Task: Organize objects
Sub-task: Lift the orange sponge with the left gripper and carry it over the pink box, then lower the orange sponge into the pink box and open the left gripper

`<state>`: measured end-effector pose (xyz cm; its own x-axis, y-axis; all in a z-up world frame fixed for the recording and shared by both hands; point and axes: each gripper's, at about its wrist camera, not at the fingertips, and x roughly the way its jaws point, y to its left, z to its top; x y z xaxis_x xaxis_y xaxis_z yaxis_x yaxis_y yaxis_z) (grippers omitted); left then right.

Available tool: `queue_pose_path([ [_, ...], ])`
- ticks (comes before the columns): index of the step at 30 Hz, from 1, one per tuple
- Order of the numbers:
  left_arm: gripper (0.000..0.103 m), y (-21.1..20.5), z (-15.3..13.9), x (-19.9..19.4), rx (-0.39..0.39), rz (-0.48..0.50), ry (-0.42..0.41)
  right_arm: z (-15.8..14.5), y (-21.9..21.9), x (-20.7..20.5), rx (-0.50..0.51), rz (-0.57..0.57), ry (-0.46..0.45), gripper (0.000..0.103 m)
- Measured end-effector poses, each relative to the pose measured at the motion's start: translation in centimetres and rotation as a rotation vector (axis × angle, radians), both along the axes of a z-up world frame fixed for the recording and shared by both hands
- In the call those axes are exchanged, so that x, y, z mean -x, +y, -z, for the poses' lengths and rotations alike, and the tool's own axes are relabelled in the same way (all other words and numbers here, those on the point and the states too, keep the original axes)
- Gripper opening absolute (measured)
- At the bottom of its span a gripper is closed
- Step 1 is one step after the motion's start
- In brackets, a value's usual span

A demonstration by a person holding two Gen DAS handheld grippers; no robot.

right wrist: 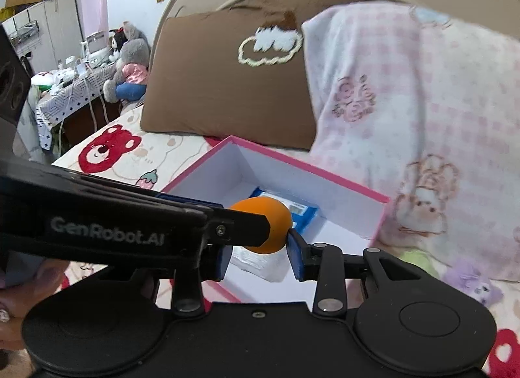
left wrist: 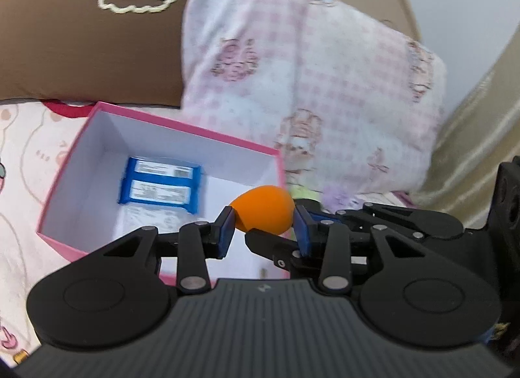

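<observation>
While both grippers meet over the bed, an orange egg-shaped makeup sponge (left wrist: 263,209) sits pinched between them, hanging just above the near right corner of an open pink gift box (left wrist: 182,122); the box lies on a cartoon-print bedsheet (left wrist: 19,156), white inside, ready to receive small items.

From the left wrist view, the left gripper (left wrist: 264,230) has its blue pads narrowly parted and pressed against the sponge at 9 and 3 o'clock; the right gripper (left wrist: 273,241) reaches in from 3 o'clock, one black finger crossing under the sponge. From the right wrist view the sponge (right wrist: 266,228) also lies between the right gripper's own pads, which look closed on it, while the left gripper's finger (right wrist: 240,226) comes in from 9 o'clock; a two-handed hold probably keeps the soft, round sponge from slipping during the carry, or marks a handover.

Inside the box, at 10 o'clock from the sponge, lie two blue snack packets (left wrist: 161,184) side by side, with a clear wrapped packet (left wrist: 152,218) below them.

Beyond the box, a brown cloud-embroidered pillow (left wrist: 81,52) stands at 11 o'clock and a pink checked pillow (left wrist: 308,85) at 1 o'clock, both leaning against the headboard.
</observation>
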<state>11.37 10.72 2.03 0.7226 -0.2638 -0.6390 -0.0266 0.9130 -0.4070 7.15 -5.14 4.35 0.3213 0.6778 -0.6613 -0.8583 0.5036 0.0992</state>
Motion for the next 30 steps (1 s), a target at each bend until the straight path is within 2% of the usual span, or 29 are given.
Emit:
queue_pose_path([
  [8, 0.037, 3.5, 2.7, -4.3, 0.016, -0.095, 0.106, 2.4, 4.8, -3.6, 0.016, -0.014, 0.123, 0.039],
  [14, 0.037, 4.9, 5.6, -8.1, 0.019, -0.092, 0.155, 4.7, 7.5, -6.1, 0.045, 0.01, 0.161, 0.039],
  [17, 0.038, 5.2, 7.2, -9.2, 0.022, -0.12, 0.178, 6.0, 8.8, -7.5, 0.08, 0.007, 0.201, 0.039],
  [21, 0.038, 5.6, 9.0, -10.4, 0.054, -0.145, 0.193, 7.6, 10.3, -8.1, 0.136, 0.024, 0.19, 0.039],
  [26, 0.037, 7.0, 11.0, -10.7, 0.137, -0.18, 0.199, 9.1, 10.7, -9.1, 0.138, 0.026, 0.222, 0.039],
  [30, 0.037, 7.1, 11.6, -11.1, 0.106, -0.203, 0.194, 10.0, 11.3, -9.7, 0.115, 0.027, 0.258, 0.037],
])
